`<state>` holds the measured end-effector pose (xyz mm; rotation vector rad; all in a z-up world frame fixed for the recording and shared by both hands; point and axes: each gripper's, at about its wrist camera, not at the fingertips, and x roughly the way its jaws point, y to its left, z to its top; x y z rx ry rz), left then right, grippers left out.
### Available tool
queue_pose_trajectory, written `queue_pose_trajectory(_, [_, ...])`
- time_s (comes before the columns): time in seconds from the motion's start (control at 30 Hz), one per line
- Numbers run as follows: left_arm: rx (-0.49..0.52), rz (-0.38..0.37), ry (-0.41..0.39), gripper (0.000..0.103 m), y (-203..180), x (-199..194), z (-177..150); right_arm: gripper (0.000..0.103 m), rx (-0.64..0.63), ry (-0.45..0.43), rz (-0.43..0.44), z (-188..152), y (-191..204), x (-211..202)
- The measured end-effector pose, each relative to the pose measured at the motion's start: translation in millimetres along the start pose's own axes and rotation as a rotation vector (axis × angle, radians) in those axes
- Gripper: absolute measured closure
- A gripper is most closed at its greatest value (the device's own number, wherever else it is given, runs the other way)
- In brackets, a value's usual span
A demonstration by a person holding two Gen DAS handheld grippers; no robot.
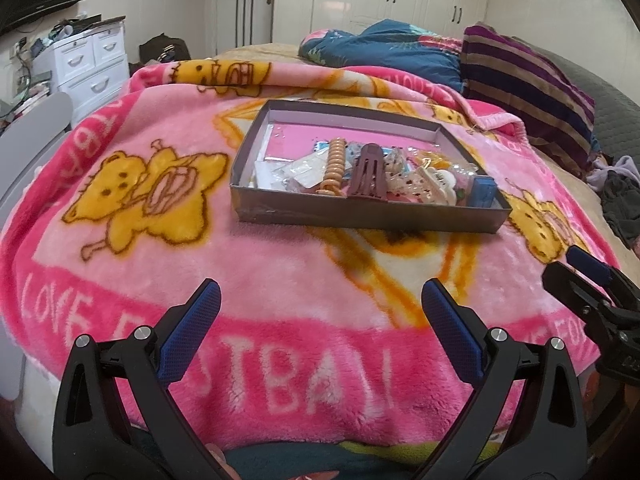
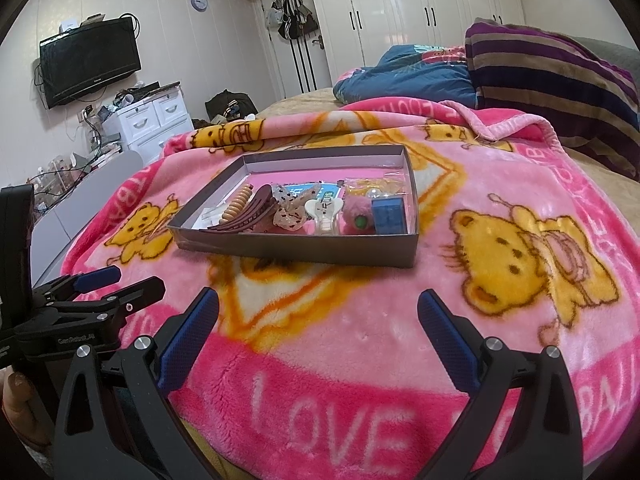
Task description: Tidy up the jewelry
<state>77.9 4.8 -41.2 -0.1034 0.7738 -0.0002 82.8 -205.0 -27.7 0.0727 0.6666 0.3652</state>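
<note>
Your left hand-held gripper (image 1: 320, 304) and right hand-held gripper (image 2: 318, 312) both stand wide and empty, short of the box (image 2: 304, 250) on the pink blanket (image 2: 360, 340). Its contents look light and rigid. The brown claw clip (image 2: 248, 216) and beaded coil (image 2: 239, 204) are likely slippery; grip them across the body. The plush bed gives underfoot; the bedroom is cluttered at left.

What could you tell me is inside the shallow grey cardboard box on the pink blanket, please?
Inside the shallow grey cardboard box: a brown claw hair clip, a tan spiral hair tie, a small blue box and clear packets. Whatever lies under them is hidden.
</note>
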Motion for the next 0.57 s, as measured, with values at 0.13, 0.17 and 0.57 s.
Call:
queue_pose_trajectory(0.13, [0.001,0.02,-0.014,0.009,-0.8,-2.8,0.9,0.004,0.003,0.004,0.0,0.4,-1.5,1.4])
queue_pose_trajectory(0.17, [-0.003,0.021,-0.007,0.009,1.4,-2.4,0.7,0.004,0.004,0.003,-0.001,0.4,-1.8,1.8])
queue_pose_trajectory(0.57, [-0.276,0.047,0.07,0.009,90.9,23.8,39.5,0.004,0.133,0.018,-0.087,18.3,-64.8,15.1])
